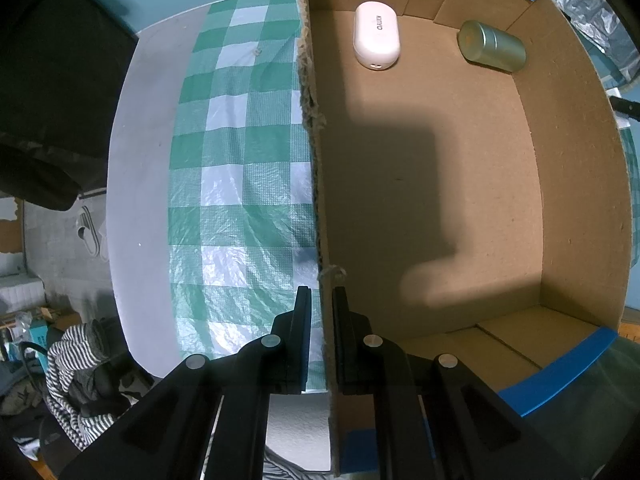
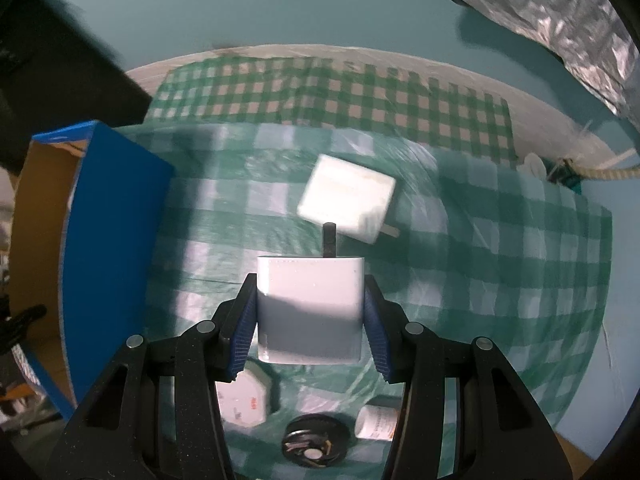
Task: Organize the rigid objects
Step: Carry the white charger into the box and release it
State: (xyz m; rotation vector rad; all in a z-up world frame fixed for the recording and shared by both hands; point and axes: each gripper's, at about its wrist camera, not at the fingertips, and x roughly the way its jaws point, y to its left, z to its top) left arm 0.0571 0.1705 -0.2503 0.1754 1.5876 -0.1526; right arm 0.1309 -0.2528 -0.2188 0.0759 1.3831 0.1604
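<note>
— Left wrist view first: what is the left gripper [image 1: 322, 312] doing?

— Its jaws are pinching the ragged side wall of the cardboard box [image 1: 576, 160], one finger outside over the checked cloth [image 1: 240, 184], one inside.

— And in the box?

— Two things on its floor toward the far wall: a white oval case [image 1: 376, 35] near the far left corner and a greenish metal tin [image 1: 491, 45] lying on its side near the far right corner, well apart from each other.

— Now the right wrist view.

— The right gripper [image 2: 311, 312] has its jaws pressed on a white plug adapter [image 2: 311, 308], blue pads on both flanks, a dark prong sticking out ahead. It is held above the cloth-covered desk [image 2: 520, 280].

— What else lies on that desk?

— A second white adapter [image 2: 347, 197], blurred, toward the middle. Near the front edge, under the gripper, a white octagonal piece [image 2: 244, 404], a black round disc [image 2: 314, 446] and a small white bottle [image 2: 376, 424] on its side. The box's blue outer wall stands at the left edge.
</note>
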